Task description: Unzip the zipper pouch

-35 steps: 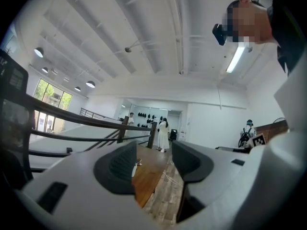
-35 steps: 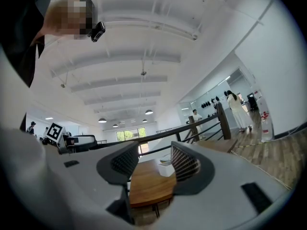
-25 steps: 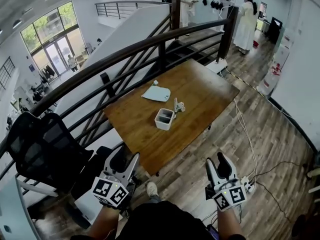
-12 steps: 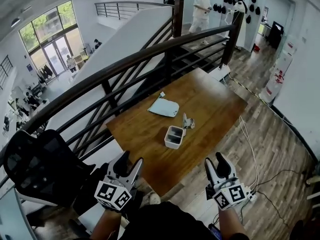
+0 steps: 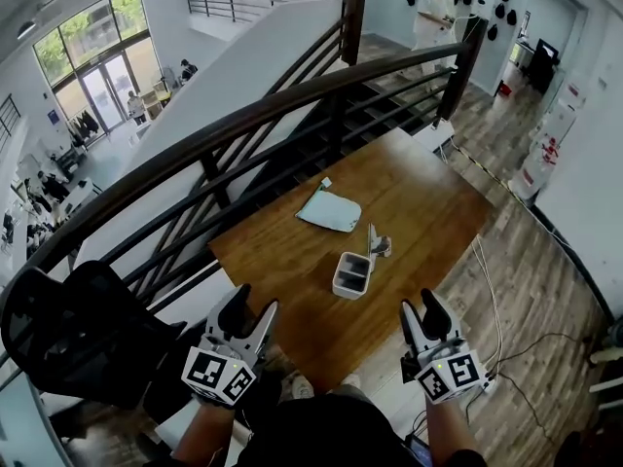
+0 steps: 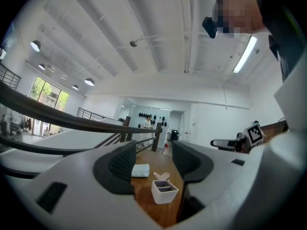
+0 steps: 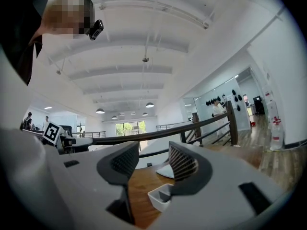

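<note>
The left gripper and right gripper hang empty, jaws spread, well short of the flat pale-blue zipper pouch on the brown wooden bench, which may slide if tugged unpinned.

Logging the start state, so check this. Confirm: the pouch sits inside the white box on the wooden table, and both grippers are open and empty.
Wrong on one point. The head view shows the pouch lying flat on the wooden table, apart from the white box and beyond it, not inside. The rest stands: the left gripper and the right gripper are open and empty.
</note>
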`<action>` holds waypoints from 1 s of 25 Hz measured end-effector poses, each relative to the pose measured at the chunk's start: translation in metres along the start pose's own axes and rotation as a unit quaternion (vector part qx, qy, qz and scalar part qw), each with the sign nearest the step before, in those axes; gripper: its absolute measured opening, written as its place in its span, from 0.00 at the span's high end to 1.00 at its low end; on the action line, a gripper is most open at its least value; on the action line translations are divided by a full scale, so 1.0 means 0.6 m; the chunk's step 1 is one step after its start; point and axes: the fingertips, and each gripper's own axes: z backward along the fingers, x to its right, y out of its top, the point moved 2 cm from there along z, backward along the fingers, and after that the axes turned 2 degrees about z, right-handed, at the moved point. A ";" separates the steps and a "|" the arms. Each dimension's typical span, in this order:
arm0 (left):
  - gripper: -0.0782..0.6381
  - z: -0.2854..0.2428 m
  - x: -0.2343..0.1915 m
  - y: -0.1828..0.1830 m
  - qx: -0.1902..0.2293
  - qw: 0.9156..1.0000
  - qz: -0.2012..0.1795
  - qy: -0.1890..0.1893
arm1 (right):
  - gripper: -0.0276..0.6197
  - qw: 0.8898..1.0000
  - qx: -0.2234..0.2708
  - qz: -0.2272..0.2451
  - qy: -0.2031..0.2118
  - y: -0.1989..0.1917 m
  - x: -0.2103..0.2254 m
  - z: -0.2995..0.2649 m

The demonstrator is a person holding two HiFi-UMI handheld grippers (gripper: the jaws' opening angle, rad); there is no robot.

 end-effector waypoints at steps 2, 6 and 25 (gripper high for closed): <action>0.56 -0.011 -0.007 -0.003 -0.003 1.000 0.003 0.003 | 0.66 1.000 -0.005 0.000 0.005 -0.002 0.006 -0.016; 0.56 -0.025 -0.019 -0.019 -0.009 1.000 0.013 0.020 | 0.66 1.000 -0.021 -0.004 0.021 -0.020 0.024 -0.050; 0.56 -0.112 -0.095 -0.083 -0.054 0.991 0.052 0.110 | 0.67 0.977 -0.140 0.051 0.151 -0.138 0.093 -0.340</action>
